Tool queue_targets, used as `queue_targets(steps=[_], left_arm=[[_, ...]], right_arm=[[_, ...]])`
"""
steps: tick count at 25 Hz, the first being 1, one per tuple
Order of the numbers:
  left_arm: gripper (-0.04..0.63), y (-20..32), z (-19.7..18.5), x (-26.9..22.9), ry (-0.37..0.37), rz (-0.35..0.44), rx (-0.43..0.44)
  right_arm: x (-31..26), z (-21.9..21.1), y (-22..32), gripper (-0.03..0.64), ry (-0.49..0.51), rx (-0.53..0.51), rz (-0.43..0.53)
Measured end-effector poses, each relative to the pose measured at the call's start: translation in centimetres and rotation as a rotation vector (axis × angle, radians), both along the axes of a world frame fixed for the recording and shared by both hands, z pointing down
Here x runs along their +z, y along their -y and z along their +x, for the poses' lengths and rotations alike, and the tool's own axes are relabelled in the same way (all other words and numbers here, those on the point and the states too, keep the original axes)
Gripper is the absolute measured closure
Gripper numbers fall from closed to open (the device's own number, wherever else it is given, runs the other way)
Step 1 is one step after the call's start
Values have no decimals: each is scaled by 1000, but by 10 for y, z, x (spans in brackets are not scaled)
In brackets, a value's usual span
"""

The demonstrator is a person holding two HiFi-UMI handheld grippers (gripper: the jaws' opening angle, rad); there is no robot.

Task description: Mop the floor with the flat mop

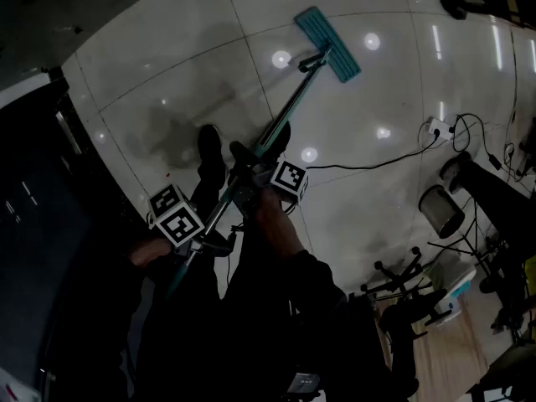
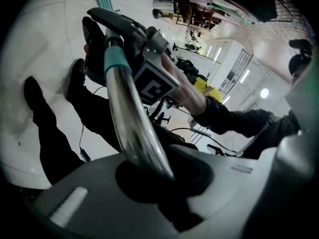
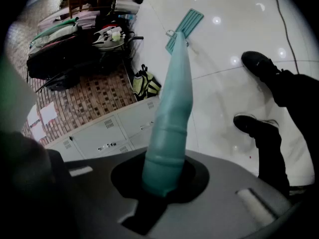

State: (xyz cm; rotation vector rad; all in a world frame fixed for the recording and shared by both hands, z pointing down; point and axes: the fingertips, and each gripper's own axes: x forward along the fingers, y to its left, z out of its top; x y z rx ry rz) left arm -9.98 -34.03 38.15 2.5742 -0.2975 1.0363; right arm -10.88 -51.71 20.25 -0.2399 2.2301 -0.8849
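Note:
The flat mop has a teal head (image 1: 327,44) lying flat on the white tiled floor (image 1: 167,48), far ahead of me. Its pole (image 1: 285,111) slants back towards my body. My right gripper (image 1: 251,193) is shut on the teal grip (image 3: 169,118), with the mop head (image 3: 184,25) beyond it. Lower on the handle, my left gripper (image 1: 197,241) is shut on the bare metal pole (image 2: 132,128). In the left gripper view the right gripper's marker cube (image 2: 154,86) sits further up the pole. My left gripper (image 2: 164,183) and right gripper (image 3: 162,183) both wrap the handle closely.
My two black shoes (image 1: 209,153) (image 1: 276,136) stand either side of the pole. A black cable (image 1: 377,164) runs to a power strip (image 1: 435,126) on the right. A bin (image 1: 440,212) and chair base (image 1: 398,275) crowd the lower right. Grey lockers (image 3: 99,133) and bags (image 3: 144,83) line one wall.

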Motion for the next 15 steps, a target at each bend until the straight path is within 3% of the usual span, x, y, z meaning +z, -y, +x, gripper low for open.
queue_targets(steps=[3,9,15], left_arm=[[545,7,23,-14,3,11,11],[552,37,110,-77,12,-17,46],[557,47,164,-111,5,-42,65]], right_arm=[[-16,25,4,572,-3,21,-4],[-81,120,29,571,-2,62,-22],[-118,172,40,566,-39,79,16]])
